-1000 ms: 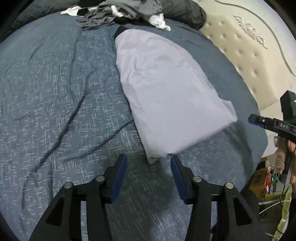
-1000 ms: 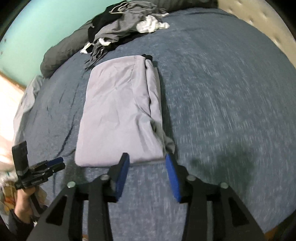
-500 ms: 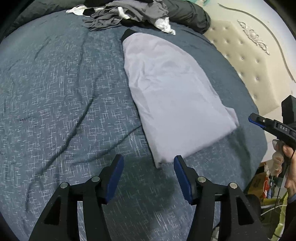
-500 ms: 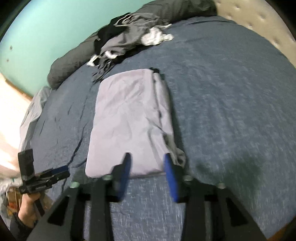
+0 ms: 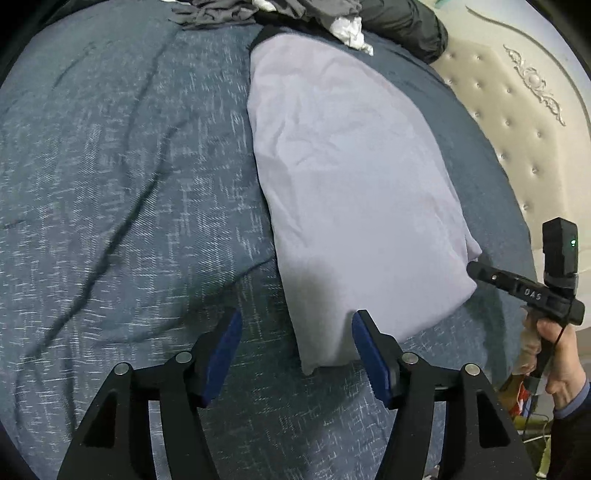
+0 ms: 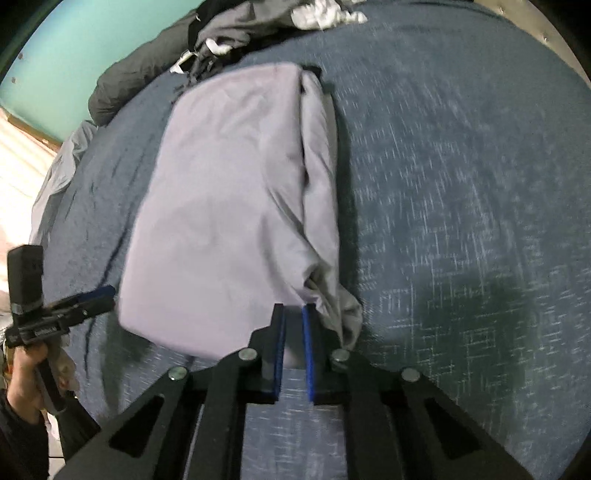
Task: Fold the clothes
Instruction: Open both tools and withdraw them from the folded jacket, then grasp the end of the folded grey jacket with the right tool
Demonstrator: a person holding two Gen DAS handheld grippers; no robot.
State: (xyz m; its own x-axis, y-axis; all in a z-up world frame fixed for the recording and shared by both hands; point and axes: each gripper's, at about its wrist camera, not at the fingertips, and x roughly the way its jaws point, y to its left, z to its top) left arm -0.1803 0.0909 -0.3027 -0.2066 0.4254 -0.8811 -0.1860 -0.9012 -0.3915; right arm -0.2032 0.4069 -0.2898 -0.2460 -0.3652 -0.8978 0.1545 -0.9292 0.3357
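Lilac garment [image 5: 351, 192]: thin soft cloth, matt, lightly creased. Bed cover [image 5: 110, 166]: dark blue woven cloth, white flecks, rough-looking, matt. Headboard [image 5: 517, 122]: cream padded, buttoned, slight sheen, maybe leatherette. Left tongs [image 5: 295, 343]: matt black hard plastic, blue rubbery pads, shiny metal pins. Right tongs [image 6: 293, 314]: same build. Clothes pile [image 6: 258, 22]: grey and white limp cloth. Wall [image 6: 74, 48]: smooth teal paint.
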